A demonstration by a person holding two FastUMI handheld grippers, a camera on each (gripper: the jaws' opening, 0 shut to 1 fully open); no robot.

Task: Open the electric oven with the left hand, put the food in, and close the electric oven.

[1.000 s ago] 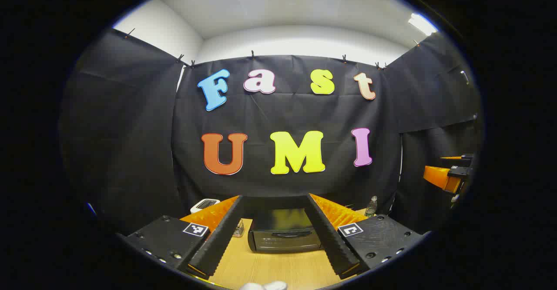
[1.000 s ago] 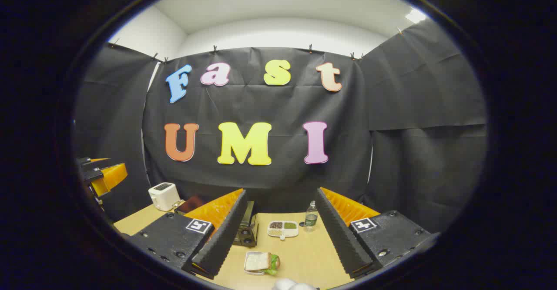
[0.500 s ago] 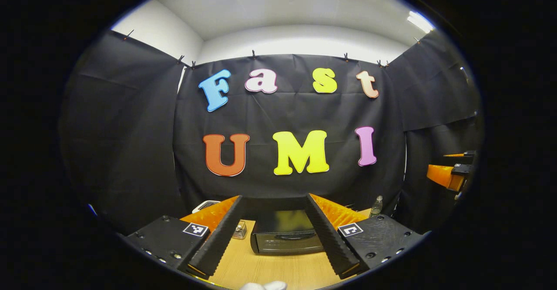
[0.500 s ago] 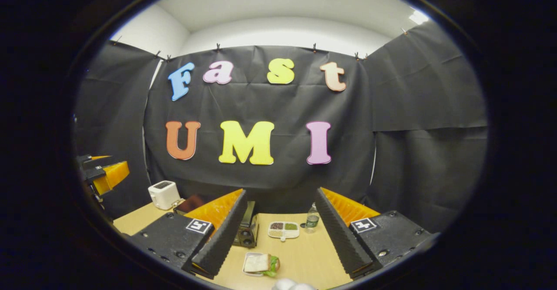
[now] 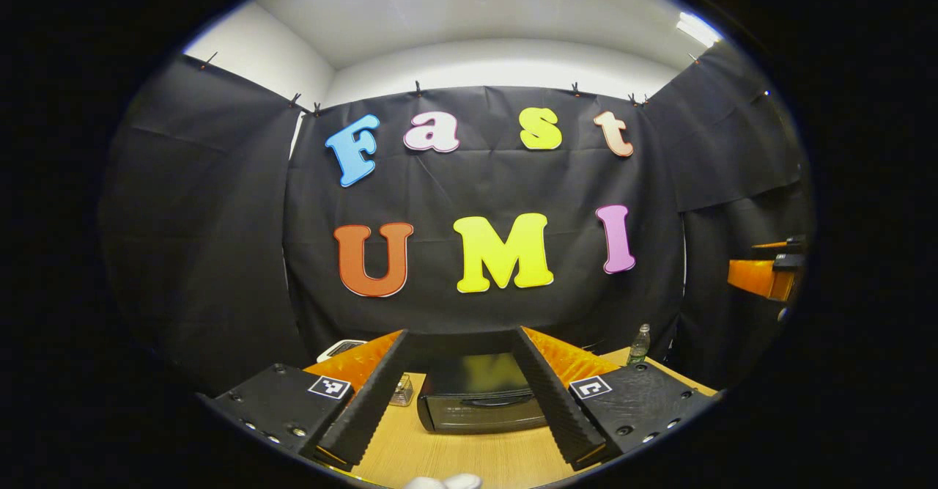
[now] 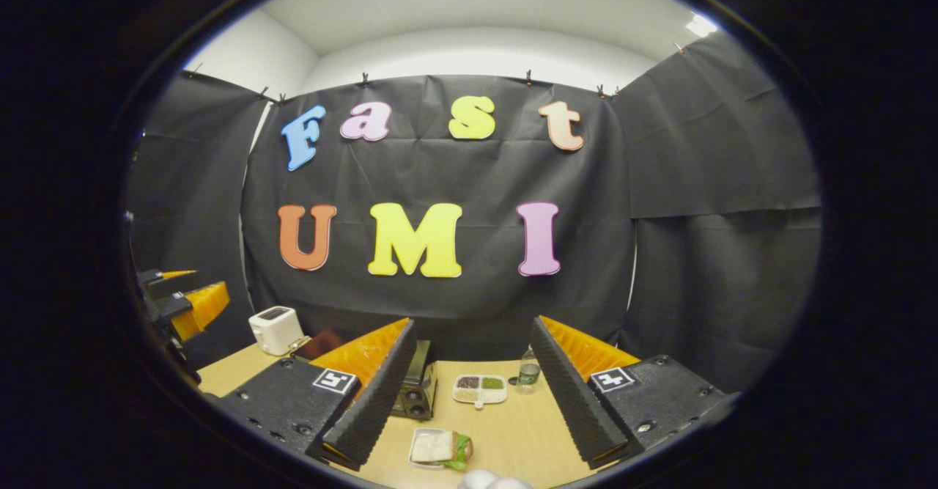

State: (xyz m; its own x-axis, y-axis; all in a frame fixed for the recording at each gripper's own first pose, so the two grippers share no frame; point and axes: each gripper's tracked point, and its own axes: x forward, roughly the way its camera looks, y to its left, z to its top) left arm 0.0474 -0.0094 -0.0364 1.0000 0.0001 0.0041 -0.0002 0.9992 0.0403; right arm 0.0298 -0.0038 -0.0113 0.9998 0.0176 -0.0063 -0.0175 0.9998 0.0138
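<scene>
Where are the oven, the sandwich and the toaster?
electric oven (image 5: 480, 410): left gripper view, on its closed front door.
sandwich (image 6: 434, 446): right gripper view, on the top bread slice.
toaster (image 6: 274, 331): right gripper view, on its white side.

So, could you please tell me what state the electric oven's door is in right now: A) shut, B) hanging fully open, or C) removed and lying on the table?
A: in the left gripper view the electric oven shows its door flat against the front, handle facing out.
</scene>
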